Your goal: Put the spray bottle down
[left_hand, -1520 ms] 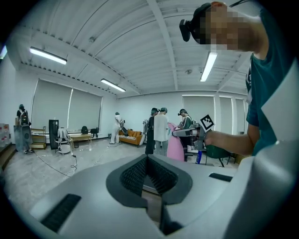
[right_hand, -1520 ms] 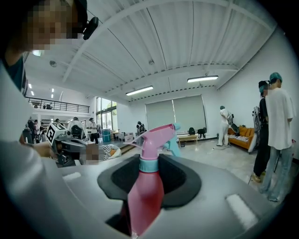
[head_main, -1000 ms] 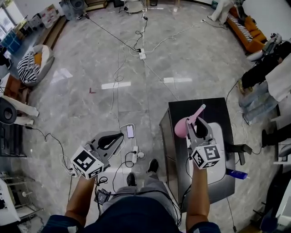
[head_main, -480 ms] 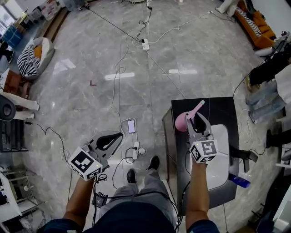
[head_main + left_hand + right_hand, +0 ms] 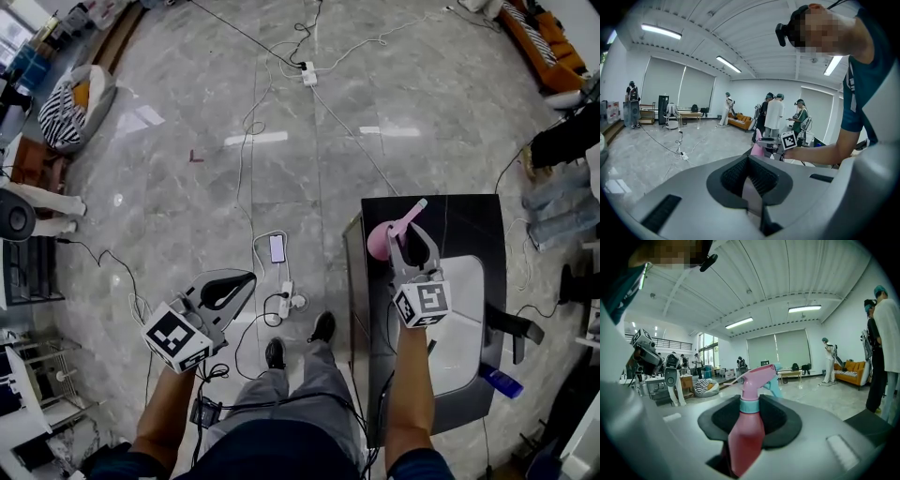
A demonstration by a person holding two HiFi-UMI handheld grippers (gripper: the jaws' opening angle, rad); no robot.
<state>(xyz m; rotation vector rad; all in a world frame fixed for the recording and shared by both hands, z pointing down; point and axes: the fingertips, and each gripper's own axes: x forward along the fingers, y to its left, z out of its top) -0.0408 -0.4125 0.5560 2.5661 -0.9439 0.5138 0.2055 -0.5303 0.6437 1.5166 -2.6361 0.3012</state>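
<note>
My right gripper (image 5: pixel 412 246) is shut on a pink spray bottle (image 5: pixel 382 239) just below its pale blue collar. The bottle stands upright, its pink trigger head (image 5: pixel 411 216) pointing away from me. It hangs over the left part of a black table (image 5: pixel 469 225); whether its base touches the top is hidden. In the right gripper view the bottle (image 5: pixel 746 432) fills the gap between the dark pads. My left gripper (image 5: pixel 246 277) is out over the floor to the left, shut with nothing in it. Its pads (image 5: pixel 736 176) meet in a narrow V.
A white tray (image 5: pixel 464 328) lies on the table right of the bottle, with a blue object (image 5: pixel 502 382) at the near right corner. Cables, a power strip (image 5: pixel 286 302) and a phone (image 5: pixel 278 247) lie on the marble floor. Several people (image 5: pixel 774 117) stand in the room.
Both grippers have come down. The right one has sunk toward the black table with the bottle still in its grip. Neither gripper's jaws have changed.
</note>
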